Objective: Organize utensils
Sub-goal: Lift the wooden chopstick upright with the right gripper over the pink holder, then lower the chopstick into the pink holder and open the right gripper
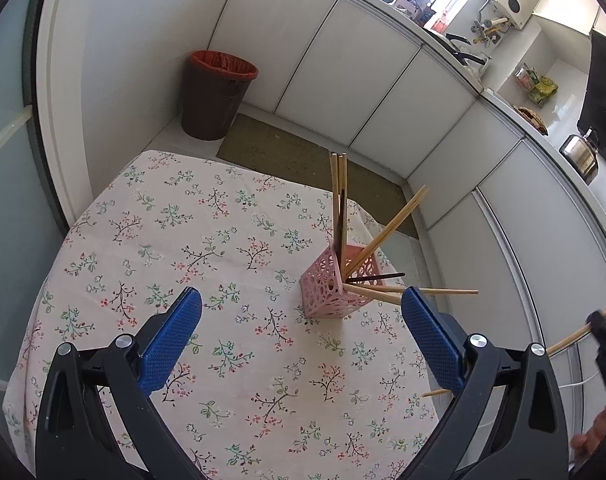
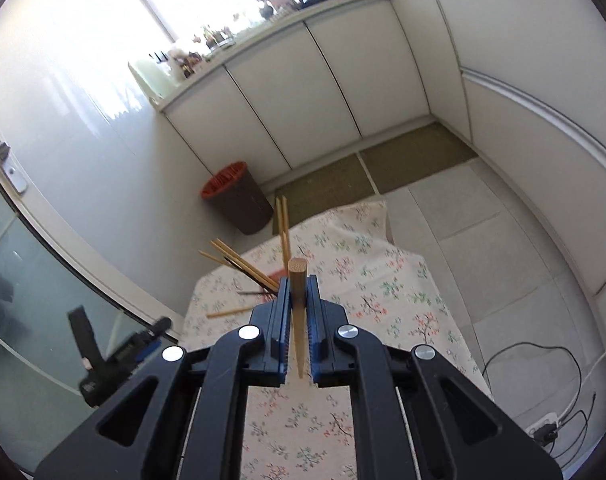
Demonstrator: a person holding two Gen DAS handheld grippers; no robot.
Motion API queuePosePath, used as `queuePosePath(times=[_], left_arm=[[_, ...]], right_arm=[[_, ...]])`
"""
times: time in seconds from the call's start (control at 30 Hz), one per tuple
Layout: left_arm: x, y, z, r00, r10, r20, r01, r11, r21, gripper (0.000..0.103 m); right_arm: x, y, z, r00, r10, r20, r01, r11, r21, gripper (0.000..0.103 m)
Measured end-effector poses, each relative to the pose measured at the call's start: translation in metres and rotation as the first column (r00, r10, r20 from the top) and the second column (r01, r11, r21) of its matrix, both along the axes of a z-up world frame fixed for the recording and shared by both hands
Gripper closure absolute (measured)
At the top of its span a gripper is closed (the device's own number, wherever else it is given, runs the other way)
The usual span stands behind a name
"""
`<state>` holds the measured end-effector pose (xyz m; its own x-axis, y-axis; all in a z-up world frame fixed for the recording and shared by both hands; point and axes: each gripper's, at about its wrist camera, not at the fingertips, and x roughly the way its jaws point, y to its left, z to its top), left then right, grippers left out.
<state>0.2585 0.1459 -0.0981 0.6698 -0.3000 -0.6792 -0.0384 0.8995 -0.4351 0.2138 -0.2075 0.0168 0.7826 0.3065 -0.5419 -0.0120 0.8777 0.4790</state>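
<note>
With the pink chopstick holder (image 1: 337, 286) as landmark: far to its left a frosted glass door (image 1: 3, 208) is being cut off by the lens edge. Beyond and left of the holder a brown waste bin (image 1: 215, 96) with a red liner is standing on the floor beside a coarse woven mat (image 1: 279, 148). The desk (image 1: 163, 240), under a cloth printed with small floral sprigs, is carrying the holder near its far right corner.

In front of the holder, the left gripper (image 1: 301, 340) is hovering with its fingers (image 1: 171, 344) spread wide, nothing between the blue dimpled pads. The holder is a square plastic box with lattice cutouts; pale wooden chopsticks (image 1: 387, 234) and a dark one (image 1: 377, 277) are fanning out of it, several tips hidden behind the right pad. To its right, white cabinet doors (image 1: 383, 92) are curving along the wall.

At the far right of the left wrist view the other tool is blurring at the frame edge. In its own view the right gripper (image 2: 299, 300) is clamping a wooden chopstick (image 2: 299, 308) between closed fingers, the round butt end pointing forward and the tapered tip back. The holder is lying mostly hidden behind those fingers, only a sliver of pink showing. One chopstick (image 2: 225, 313) is lying on the cloth left of it.
</note>
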Motion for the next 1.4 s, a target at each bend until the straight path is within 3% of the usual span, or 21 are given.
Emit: queuePosePath(times=[0.17, 0.33, 0.5, 0.7, 0.93, 1.03, 1.1, 1.17, 1.2, 1.23, 1.4], left_arm=[[0.002, 0.003, -0.003, 1.0, 0.002, -0.007, -0.002, 1.0, -0.004, 0.007], [0.002, 0.006, -0.003, 1.0, 0.005, -0.007, -0.005, 1.0, -0.012, 0.007], [0.003, 0.013, -0.003, 1.0, 0.019, -0.008, -0.019, 0.999, -0.027, 0.007], [0.007, 0.023, -0.007, 0.999, 0.033, -0.02, -0.033, 0.999, -0.039, 0.007], [0.01, 0.027, -0.008, 0.999, 0.034, -0.028, -0.035, 0.998, -0.045, 0.007], [0.002, 0.022, 0.007, 0.999, 0.026, 0.034, -0.025, 0.999, -0.03, 0.007], [-0.009, 0.014, 0.025, 0.993, 0.031, 0.113, -0.033, 0.999, 0.016, 0.007], [-0.023, 0.003, 0.045, 0.98, 0.035, 0.197, -0.052, 0.995, 0.083, 0.007], [-0.029, -0.003, 0.053, 0.972, 0.035, 0.23, -0.062, 0.992, 0.11, 0.007], [-0.036, -0.01, 0.062, 0.965, 0.031, 0.26, -0.068, 0.988, 0.136, 0.007], [-0.064, -0.041, 0.088, 0.945, 0.021, 0.327, -0.109, 0.962, 0.251, 0.007]], right_arm=[[0.02, 0.024, 0.059, 0.994, 0.001, 0.113, 0.002, 0.999, -0.032, 0.095], [0.049, 0.053, 0.075, 0.987, -0.009, 0.158, 0.025, 0.995, -0.097, 0.095], [0.084, 0.074, 0.044, 0.989, -0.035, 0.142, 0.058, 0.985, -0.165, 0.095], [0.122, 0.083, -0.011, 0.994, -0.058, 0.091, 0.074, 0.979, -0.192, 0.095], [0.147, 0.099, -0.049, 0.998, -0.023, 0.064, 0.034, 0.981, -0.19, 0.092], [0.135, 0.097, -0.047, 0.996, -0.039, 0.078, 0.051, 0.984, -0.17, 0.074], [0.117, 0.096, -0.04, 0.993, -0.035, 0.109, 0.055, 0.981, -0.186, 0.069], [0.09, 0.096, -0.033, 0.987, -0.047, 0.154, 0.08, 0.973, -0.215, 0.053], [0.075, 0.095, -0.031, 0.981, -0.063, 0.182, 0.105, 0.968, -0.228, 0.036], [0.059, 0.094, -0.028, 0.973, -0.082, 0.216, 0.135, 0.961, -0.241, 0.026], [-0.004, 0.082, -0.022, 0.937, -0.178, 0.301, 0.267, 0.92, -0.286, 0.016]])
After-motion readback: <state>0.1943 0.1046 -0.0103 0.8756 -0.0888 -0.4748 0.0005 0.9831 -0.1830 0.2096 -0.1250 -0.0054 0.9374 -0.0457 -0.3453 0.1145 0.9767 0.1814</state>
